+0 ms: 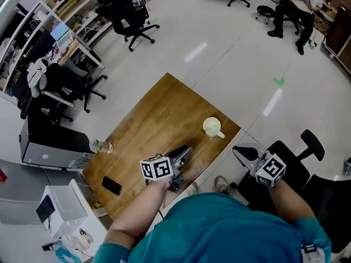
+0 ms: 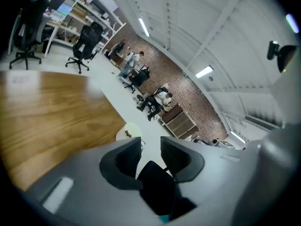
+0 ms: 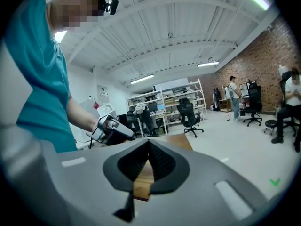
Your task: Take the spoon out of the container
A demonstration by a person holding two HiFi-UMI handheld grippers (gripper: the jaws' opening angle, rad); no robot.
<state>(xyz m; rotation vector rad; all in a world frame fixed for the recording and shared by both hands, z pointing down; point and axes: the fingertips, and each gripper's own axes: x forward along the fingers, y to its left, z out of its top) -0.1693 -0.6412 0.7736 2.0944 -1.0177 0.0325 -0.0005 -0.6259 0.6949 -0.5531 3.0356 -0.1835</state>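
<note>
A cream round container (image 1: 211, 126) stands near the right corner of the wooden table (image 1: 159, 114). A pale stub juts from its rim to the right; I cannot tell whether it is the spoon or a handle. My left gripper (image 1: 185, 151) hovers over the table's near edge, short of the container, and is open with nothing between its fingers. In the left gripper view the container (image 2: 128, 132) shows just beyond the left gripper (image 2: 150, 144). My right gripper (image 1: 240, 150) hangs off the table's right side, and in its own view the right gripper (image 3: 148, 140) is shut on nothing.
A clear bottle (image 1: 101, 146) lies at the table's left edge and a black phone (image 1: 111, 186) lies near the front corner. A black office chair (image 1: 293, 166) stands under my right arm. White equipment (image 1: 60, 207) sits at the lower left. Desks and chairs line the far left.
</note>
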